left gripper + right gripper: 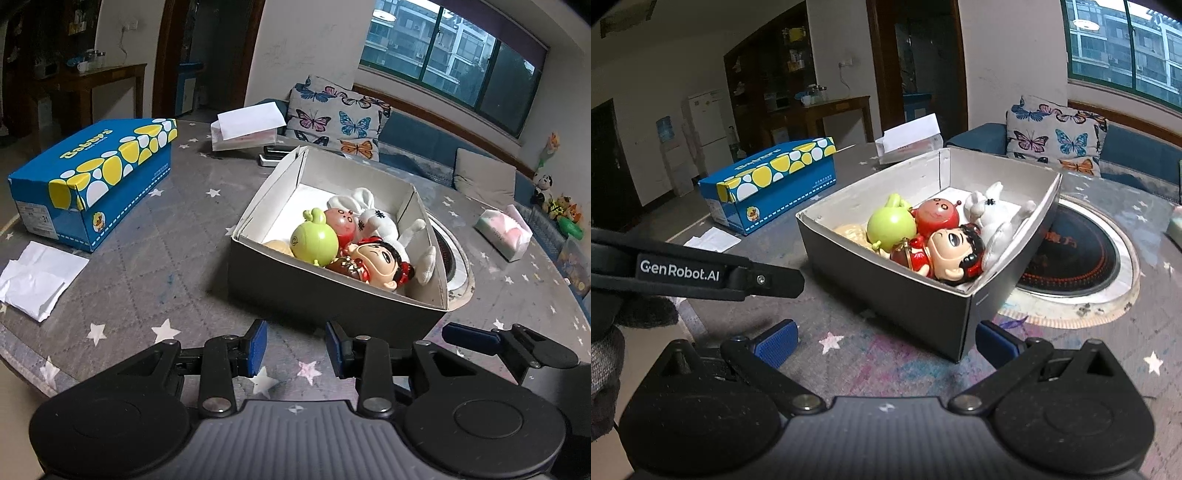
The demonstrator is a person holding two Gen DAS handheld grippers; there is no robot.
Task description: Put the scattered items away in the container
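Note:
A grey open box stands on the table and holds several toys: a green round toy, a red round toy, a black-haired doll and a white plush rabbit. My left gripper is open and empty, just in front of the box. My right gripper is open wide and empty before the box's near corner; it also shows in the left wrist view.
A blue and yellow shoebox lies at the left. White paper lies near it. A white box with a raised lid stands behind. A tissue pack lies at the right. A round hob is set in the table beside the box.

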